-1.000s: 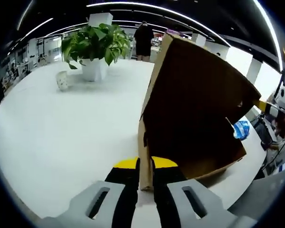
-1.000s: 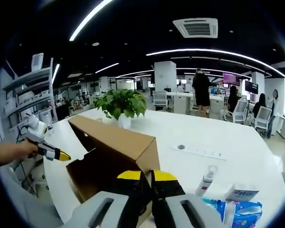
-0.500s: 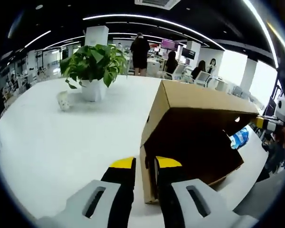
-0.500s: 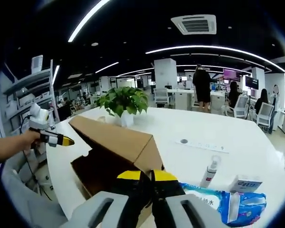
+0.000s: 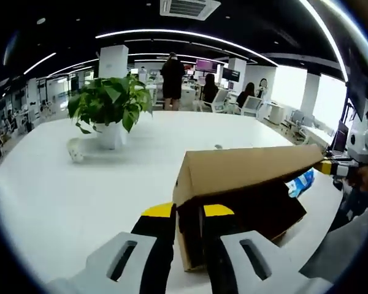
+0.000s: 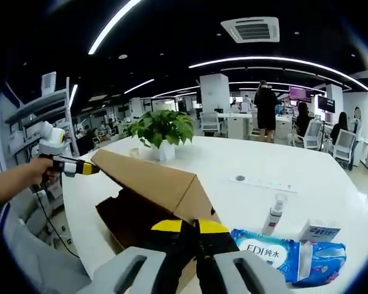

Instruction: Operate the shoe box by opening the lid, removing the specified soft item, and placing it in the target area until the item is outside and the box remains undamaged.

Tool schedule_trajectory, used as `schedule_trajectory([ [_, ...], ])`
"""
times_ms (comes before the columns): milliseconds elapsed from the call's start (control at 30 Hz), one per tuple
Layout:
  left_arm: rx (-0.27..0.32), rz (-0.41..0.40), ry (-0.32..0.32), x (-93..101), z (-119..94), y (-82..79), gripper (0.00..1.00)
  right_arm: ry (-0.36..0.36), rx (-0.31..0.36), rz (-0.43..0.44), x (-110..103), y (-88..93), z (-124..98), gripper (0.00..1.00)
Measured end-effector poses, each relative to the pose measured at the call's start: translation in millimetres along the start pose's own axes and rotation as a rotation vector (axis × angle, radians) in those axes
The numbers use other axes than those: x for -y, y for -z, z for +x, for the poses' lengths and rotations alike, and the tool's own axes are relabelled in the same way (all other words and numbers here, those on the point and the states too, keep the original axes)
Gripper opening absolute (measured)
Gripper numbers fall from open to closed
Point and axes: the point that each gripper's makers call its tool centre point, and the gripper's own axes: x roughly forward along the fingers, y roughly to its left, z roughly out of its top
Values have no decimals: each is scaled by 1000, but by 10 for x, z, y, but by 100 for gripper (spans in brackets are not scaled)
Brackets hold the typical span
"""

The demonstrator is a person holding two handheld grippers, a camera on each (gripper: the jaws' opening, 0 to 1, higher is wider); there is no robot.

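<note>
Shoe box (image 5: 245,190) lies on the desk (image 5: 80,184), its lid pinched at opposite corners: left tool (image 5: 187,211) and right tool (image 6: 193,228) are each closed on cardboard, presumably to swing it evenly. Blue soft pack (image 6: 288,254) lies beside; plant (image 5: 107,104) stands beyond.

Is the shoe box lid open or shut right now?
Partly open: the lid slopes above the box, showing a dark gap inside; both tongs pinch its corners.

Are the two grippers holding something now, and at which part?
Both hold the brown cardboard shoe box lid: the left gripper pinches one end wall, the right gripper the opposite end corner.
</note>
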Motion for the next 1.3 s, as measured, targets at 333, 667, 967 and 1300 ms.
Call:
schedule_trajectory([
  [333,3,30,15,76,-54,25,13,-17,-5,9,-43,44,-37,3],
  [667,-17,64,37,187,-122,157,19,-38,-21,-22,-101,165,-61,5],
  [967,-37,97,60,259,-158,291,24,-61,-34,-70,-155,289,-74,9],
  [1300,-85,140,83,266,-153,479,27,-110,-56,-119,-233,469,-74,14],
])
